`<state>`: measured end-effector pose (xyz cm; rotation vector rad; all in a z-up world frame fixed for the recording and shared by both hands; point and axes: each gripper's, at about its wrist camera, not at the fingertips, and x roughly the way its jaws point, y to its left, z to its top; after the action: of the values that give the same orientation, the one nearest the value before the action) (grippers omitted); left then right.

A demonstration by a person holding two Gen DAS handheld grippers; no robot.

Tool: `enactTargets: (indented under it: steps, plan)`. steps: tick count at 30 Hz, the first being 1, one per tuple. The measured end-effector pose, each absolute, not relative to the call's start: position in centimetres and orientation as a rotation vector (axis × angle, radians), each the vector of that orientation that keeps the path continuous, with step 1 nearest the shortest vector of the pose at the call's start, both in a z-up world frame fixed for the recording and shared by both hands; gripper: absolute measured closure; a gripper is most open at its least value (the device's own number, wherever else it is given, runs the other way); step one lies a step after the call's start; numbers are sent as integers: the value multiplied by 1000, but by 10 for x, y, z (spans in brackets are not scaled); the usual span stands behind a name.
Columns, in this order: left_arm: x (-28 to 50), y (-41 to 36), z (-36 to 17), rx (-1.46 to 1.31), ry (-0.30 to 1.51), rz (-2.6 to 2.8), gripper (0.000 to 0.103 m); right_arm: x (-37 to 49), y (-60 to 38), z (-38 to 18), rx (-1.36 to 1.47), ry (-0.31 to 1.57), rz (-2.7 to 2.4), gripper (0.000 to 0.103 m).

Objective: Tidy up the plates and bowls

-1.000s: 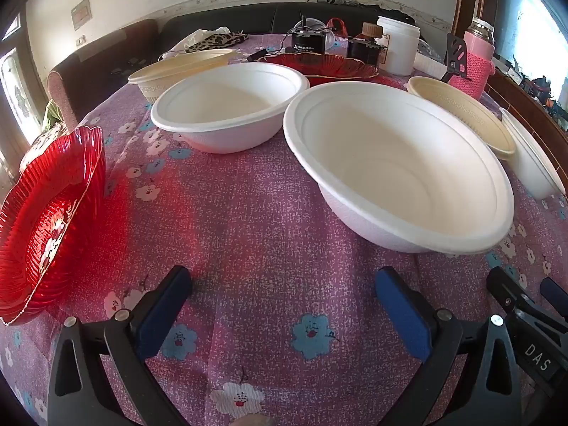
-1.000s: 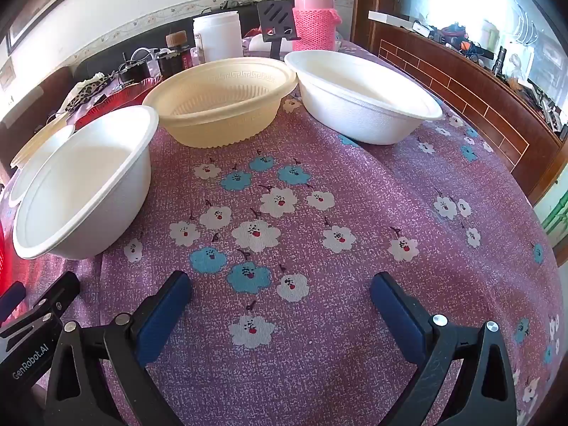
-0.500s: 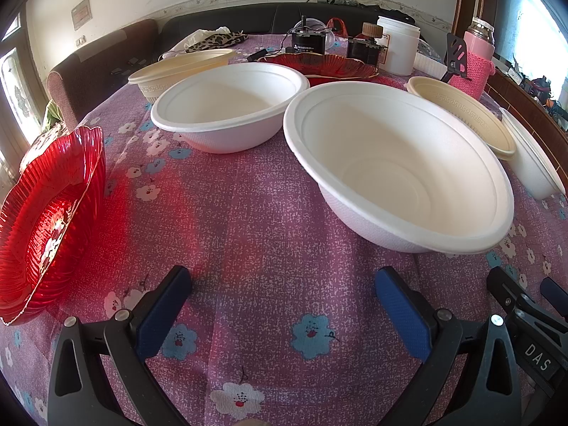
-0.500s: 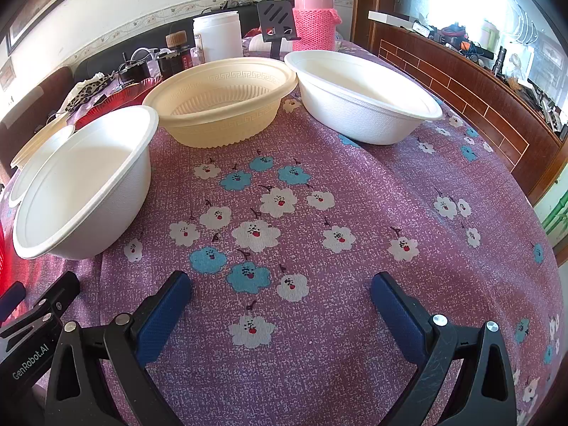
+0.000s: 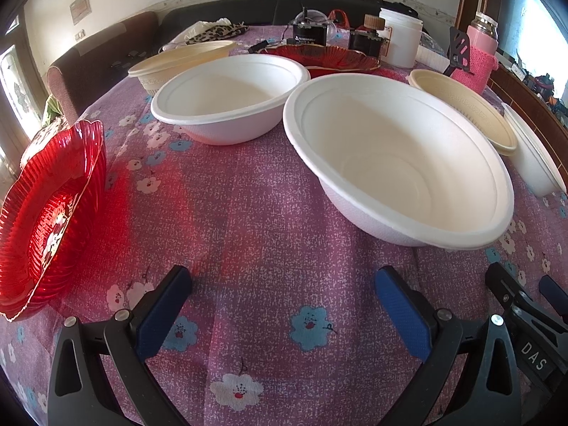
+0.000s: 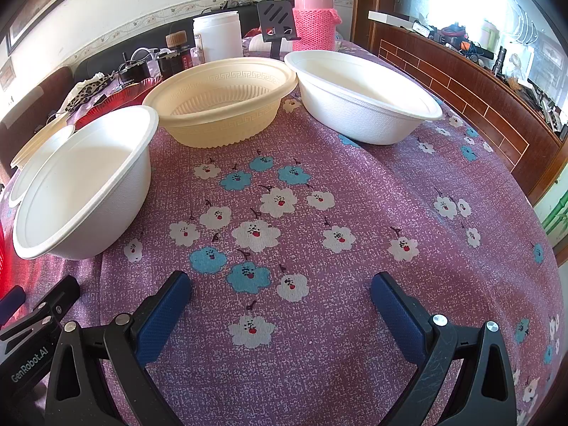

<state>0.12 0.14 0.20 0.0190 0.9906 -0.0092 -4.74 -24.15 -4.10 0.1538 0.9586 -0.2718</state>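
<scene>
- left gripper low over the tablecloth, fingers spread wide, nothing between them; right gripper same, spread and empty.
- nearest white bowl sits just ahead-right of the left gripper, upright on the cloth; same bowl at left edge of the right wrist view.
- looks like thin pulp/foam disposable ware: likely very light, slightly flexible, rim crushes if squeezed hard. best hold is probably a pinch on the rolled rim, 1 finger inside, 1 outside.
- red glass plate at near left, ribbed and scalloped; judged heavier, rigid, slippery, breakable. grip the edge firmly, lift slow.
- second white bowl further back, close to the first, cannot tell if touching.
- beige bowl and third white bowl mid-table in the right wrist view, rims nearly touching; beige one looks like stiffer ribbed plastic.
- far: another beige bowl, second red plate, white jar, pink flask.
</scene>
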Motion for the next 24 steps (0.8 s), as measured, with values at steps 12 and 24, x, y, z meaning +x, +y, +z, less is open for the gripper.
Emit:
enactTargets:
  steps: [12, 24]
  plan:
    - [-5, 1, 1, 17, 978, -15, 0, -48, -241, -42, 153, 962, -266, 1]
    - [-65, 45, 56, -35, 751, -9, 0, -50, -242, -43, 110, 1007, -171, 1]
